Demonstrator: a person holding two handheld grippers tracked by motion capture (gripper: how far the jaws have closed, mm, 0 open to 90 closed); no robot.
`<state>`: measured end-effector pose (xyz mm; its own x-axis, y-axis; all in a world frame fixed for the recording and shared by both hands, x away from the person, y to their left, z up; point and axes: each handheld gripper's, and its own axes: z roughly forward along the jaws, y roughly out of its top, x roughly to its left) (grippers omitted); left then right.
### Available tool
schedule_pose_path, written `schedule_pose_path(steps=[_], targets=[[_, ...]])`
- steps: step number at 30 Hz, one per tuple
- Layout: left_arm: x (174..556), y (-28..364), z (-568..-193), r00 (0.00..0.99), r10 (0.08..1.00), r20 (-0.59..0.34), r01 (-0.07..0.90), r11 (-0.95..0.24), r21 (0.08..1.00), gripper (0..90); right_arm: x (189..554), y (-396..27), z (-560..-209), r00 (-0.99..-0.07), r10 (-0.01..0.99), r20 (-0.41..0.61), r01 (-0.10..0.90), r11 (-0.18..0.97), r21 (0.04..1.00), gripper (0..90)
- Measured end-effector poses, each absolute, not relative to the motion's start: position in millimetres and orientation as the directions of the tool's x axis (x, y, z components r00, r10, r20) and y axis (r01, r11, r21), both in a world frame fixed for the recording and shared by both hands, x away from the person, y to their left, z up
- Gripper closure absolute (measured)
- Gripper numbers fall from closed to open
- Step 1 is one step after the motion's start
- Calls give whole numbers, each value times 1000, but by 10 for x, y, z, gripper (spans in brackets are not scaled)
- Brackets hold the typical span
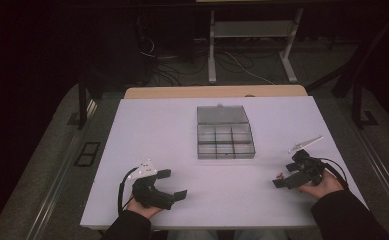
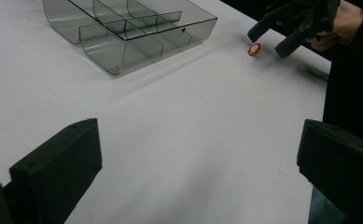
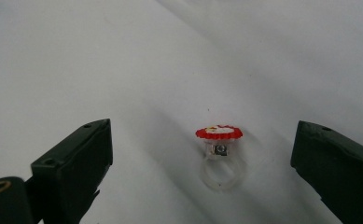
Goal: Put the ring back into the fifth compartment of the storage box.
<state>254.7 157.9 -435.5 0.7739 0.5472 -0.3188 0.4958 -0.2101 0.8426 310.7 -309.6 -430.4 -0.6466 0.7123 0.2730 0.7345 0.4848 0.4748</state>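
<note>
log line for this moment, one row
right gripper: open, ring between jaws, untouched | left gripper: open, empty | box: open

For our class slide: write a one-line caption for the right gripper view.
Open right gripper poised around a red-topped clear ring on the white table.

The left gripper (image 2: 198,168) shows its two black jaws at seven and four o'clock, standing wide apart with only bare white table (image 2: 193,116) between them. At eleven o'clock lies a smoky clear compartment box (image 2: 128,30), its dividers visible and its near wall curved. At one o'clock the right gripper (image 2: 275,39), held in a hand (image 2: 342,21), points its parted jaws down just beside a small red ring (image 2: 254,49) lying on the table.
</note>
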Motion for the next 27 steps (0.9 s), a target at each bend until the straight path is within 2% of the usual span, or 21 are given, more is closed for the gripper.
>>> schedule_pose_path(steps=[2, 4, 7, 19, 27], targets=[[2547, 1580, -4356, 775, 546, -318, 495, -212, 842, 0, 3108, -3090, -4310, -649, 715, 258, 731, 494, 471, 65], [2547, 1579, -4357, 775, 546, -317, 495, -213, 843, 0, 3105, -3089, -4305, -657, 709, 255, 725, 502, 472, 139], [2547, 1576, -4358, 776, 545, -316, 494, -215, 843, 0, 3100, -3085, -4296, -664, 709, 239, 716, 509, 479, 154], [2544, 1563, -4361, 779, 541, -316, 494, -219, 842, 0, 3089, -3065, -4298, -690, 698, 191, 683, 539, 493, 362], [2543, 1564, -4360, 779, 543, -315, 493, -219, 842, 0, 3091, -3062, -4306, -695, 699, 168, 672, 550, 496, 440]])
